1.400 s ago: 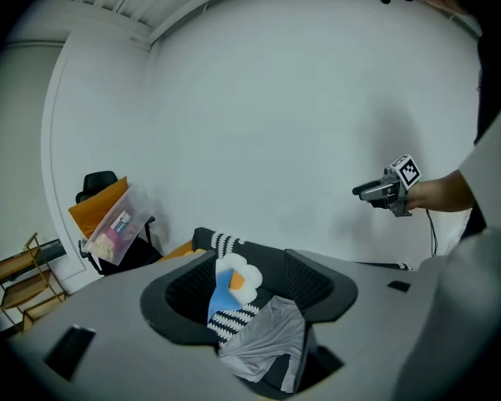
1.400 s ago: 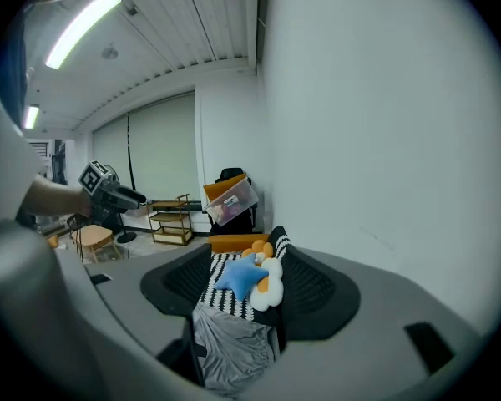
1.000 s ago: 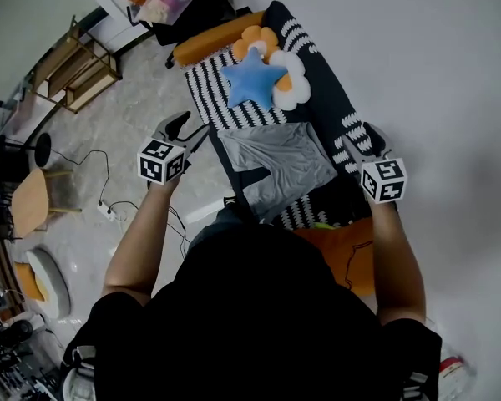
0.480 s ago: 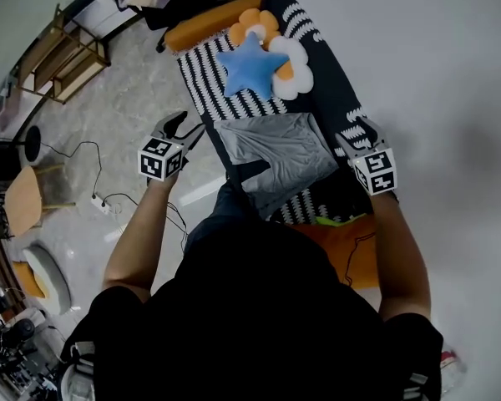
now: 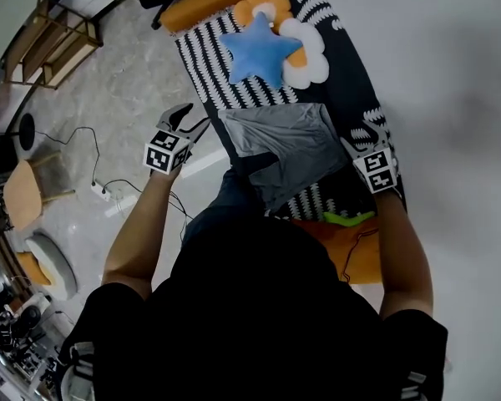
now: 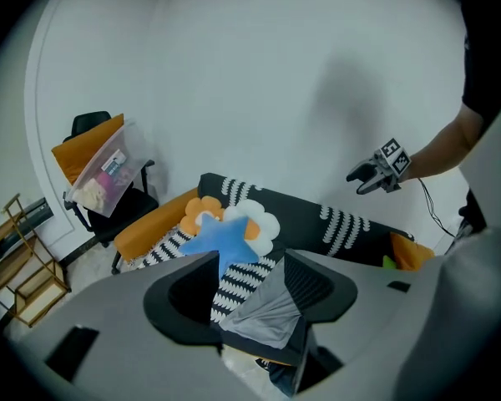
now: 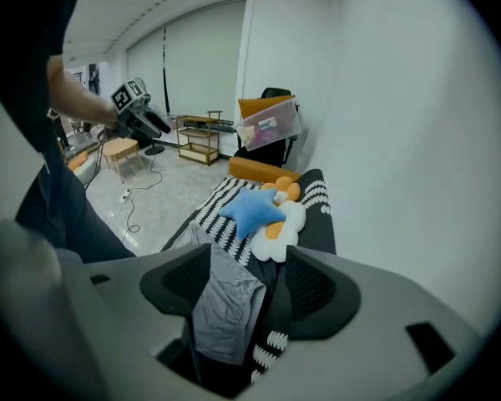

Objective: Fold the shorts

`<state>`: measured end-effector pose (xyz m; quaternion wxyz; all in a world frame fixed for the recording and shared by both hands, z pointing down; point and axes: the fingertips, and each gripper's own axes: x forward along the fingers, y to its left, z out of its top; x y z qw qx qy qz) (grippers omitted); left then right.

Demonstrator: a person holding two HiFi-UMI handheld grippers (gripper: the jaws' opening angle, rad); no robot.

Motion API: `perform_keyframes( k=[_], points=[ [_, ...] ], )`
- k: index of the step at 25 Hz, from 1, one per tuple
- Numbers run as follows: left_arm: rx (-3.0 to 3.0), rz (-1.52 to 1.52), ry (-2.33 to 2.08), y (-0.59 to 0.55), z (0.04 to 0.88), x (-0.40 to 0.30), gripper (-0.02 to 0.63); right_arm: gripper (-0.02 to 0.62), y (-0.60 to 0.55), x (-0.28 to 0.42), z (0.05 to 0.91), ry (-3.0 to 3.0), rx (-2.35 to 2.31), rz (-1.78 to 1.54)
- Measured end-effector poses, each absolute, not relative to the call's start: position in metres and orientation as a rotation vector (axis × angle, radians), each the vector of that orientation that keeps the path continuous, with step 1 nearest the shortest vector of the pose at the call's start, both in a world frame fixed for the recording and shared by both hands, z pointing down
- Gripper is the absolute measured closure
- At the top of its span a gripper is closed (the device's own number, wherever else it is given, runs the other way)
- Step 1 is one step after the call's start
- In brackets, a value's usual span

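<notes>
1. Grey shorts (image 5: 288, 144) lay flat on the striped sofa (image 5: 204, 61), just below a blue star cushion (image 5: 255, 48).
2. Left claw (image 5: 188, 122) and right claw (image 5: 359, 138) hung either side of the shorts, both with jaws apart and empty.
3. Pale floor (image 5: 108, 98); wooden shelf (image 5: 54, 36) to the left.

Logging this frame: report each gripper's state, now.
Left gripper: open, holding nothing, apart from the grey shorts.
Right gripper: open, holding nothing.
</notes>
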<state>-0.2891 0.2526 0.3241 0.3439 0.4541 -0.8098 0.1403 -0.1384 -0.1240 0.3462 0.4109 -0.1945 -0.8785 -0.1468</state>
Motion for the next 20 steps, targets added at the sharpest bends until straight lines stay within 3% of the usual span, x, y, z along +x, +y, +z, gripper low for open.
perform_keyframes(
  k=[16,20],
  points=[
    [1.223,0.338,-1.880,0.273,0.465,-0.342,0.360,0.318,-0.115,-0.197,0.490,-1.943,-0.487,-0.336],
    [1.270,0.366,-1.836,0.273,0.489,-0.312,0.368,0.333,-0.114,-0.153,0.522,-1.847,-0.474,-0.353]
  ],
)
